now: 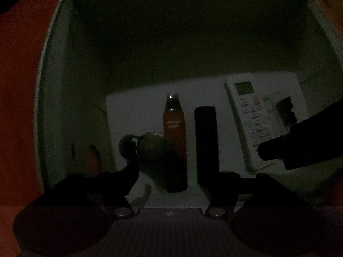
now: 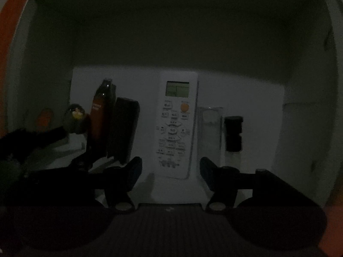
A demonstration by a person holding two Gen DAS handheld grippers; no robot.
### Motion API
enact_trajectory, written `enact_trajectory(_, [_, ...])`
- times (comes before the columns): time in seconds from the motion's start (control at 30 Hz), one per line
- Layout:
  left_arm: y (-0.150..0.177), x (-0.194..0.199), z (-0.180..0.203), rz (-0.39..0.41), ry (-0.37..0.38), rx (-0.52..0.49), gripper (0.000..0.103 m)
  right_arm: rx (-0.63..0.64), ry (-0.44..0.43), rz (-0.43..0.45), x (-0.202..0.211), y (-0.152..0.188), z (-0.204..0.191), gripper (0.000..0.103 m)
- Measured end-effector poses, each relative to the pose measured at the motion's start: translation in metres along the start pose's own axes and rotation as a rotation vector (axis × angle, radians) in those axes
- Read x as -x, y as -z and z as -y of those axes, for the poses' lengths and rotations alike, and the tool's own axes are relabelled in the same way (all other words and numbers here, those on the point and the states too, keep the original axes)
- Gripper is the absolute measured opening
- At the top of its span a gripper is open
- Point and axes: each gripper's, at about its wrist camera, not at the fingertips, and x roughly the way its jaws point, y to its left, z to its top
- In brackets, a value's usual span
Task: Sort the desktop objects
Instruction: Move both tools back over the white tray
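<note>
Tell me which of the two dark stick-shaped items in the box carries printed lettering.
The reddish-brown bottle, left of the plain black stick; it bears white lettering and a narrow capped neck.
</note>
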Motion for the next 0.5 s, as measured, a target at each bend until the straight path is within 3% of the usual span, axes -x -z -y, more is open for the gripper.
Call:
enact_trajectory(0.07, [0.000, 0.009, 0.001, 0.013, 0.006, 0.001, 0.062, 0.004, -0.002, 0.018, 0.012, 0.000, 0.004, 0.064])
enact_trajectory(0.2, [-0.001, 0.025, 0.000, 0.048, 0.008, 0.006, 0.075, -0.002, -0.015, 0.059, 0.031, -0.001, 0.011, 0.064])
enact_trajectory(0.37, [-0.020, 0.024, -0.015, 0.076, 0.037, 0.028, 0.076, 0.006, -0.019, 0.085, 0.049, -0.003, 0.020, 0.064])
enact_trajectory(0.5, [-0.044, 0.044, -0.030, 0.116, 0.098, 0.099, 0.076, -0.001, -0.014, 0.123, 0.075, -0.012, 0.030, 0.064])
